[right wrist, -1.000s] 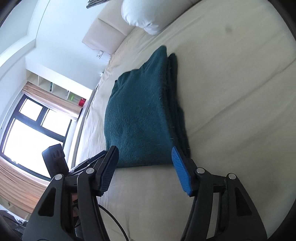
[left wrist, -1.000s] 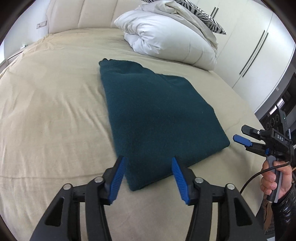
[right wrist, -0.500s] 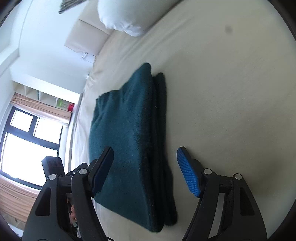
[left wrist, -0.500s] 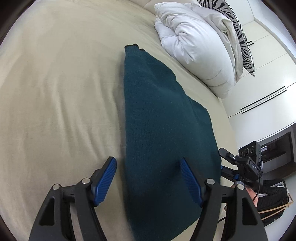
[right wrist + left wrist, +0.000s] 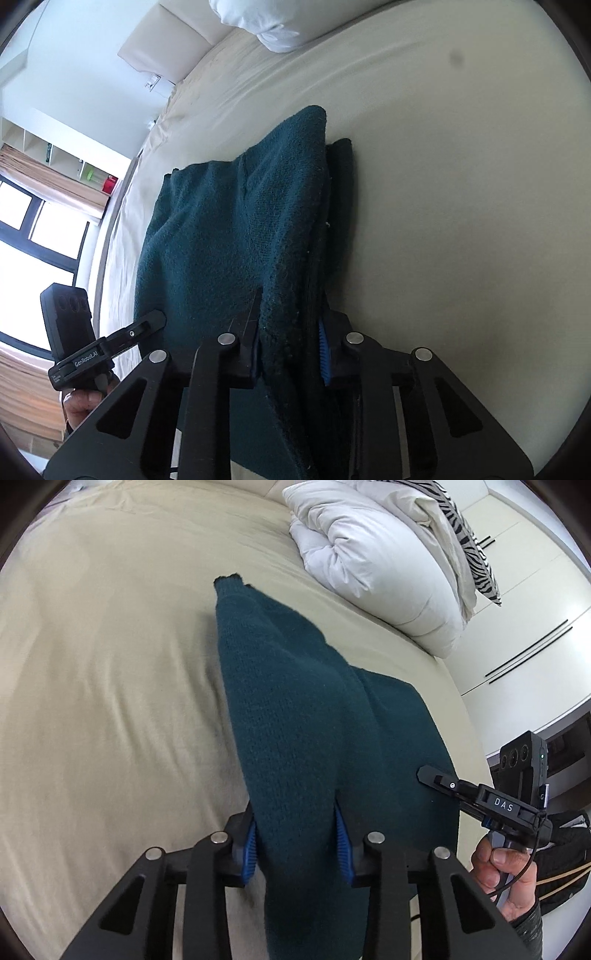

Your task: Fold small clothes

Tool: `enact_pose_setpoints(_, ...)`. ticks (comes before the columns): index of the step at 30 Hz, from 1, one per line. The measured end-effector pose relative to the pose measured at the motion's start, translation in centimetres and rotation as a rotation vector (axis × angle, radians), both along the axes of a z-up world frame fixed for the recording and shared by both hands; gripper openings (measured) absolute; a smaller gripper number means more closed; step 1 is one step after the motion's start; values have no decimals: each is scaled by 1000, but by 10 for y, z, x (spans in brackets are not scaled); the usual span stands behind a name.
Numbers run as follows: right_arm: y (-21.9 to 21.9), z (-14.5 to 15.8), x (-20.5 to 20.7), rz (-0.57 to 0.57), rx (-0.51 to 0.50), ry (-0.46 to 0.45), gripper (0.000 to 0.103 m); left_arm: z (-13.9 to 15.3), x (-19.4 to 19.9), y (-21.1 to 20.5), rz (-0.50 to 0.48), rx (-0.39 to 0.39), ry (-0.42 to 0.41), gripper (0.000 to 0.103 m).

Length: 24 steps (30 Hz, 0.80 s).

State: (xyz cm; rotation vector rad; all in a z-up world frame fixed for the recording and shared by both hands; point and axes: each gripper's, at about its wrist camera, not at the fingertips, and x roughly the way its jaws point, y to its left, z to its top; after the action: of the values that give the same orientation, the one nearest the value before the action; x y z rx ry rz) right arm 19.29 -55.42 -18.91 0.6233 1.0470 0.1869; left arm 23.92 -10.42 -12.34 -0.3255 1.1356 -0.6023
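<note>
A bedroom in a home. Ahead of the claws, a wide bed under a smooth beige sheet point(image 5: 110, 701). Far ahead and to the right of the left claw, a rolled white duvet point(image 5: 376, 565) with a zebra-striped cushion point(image 5: 476, 554) on top, and beyond them tall white wardrobe doors with thin black handles point(image 5: 532, 627). Far ahead of the right claw, a padded cream headboard point(image 5: 166, 40); to its left, a black-framed window point(image 5: 33, 229) with tan curtains and white open shelves point(image 5: 55, 155).

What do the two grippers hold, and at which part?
Both hold the green sweater: the left gripper and right gripper have just closed on opposite side edges.
</note>
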Motion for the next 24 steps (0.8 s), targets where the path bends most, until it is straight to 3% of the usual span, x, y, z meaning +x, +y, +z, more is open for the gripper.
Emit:
enact_pose_setpoints(3, 26, 20, -19, 50, -42, -32, 20, 13, -27, 26, 3, 18, -32, 37)
enact_pose_setpoints(11, 116, 42, -77, 182, -7, -80, 20, 35, -112, 115, 54, 47, -74, 37)
enact_pose_setpoints(18, 185, 30, -131, 269, 31, -64, 20, 32, -174, 167, 94, 59, -83, 37)
enact_pose_setpoints(24, 214, 0, -157, 277, 51, -28, 20, -3, -197, 189, 136, 48, -3, 37)
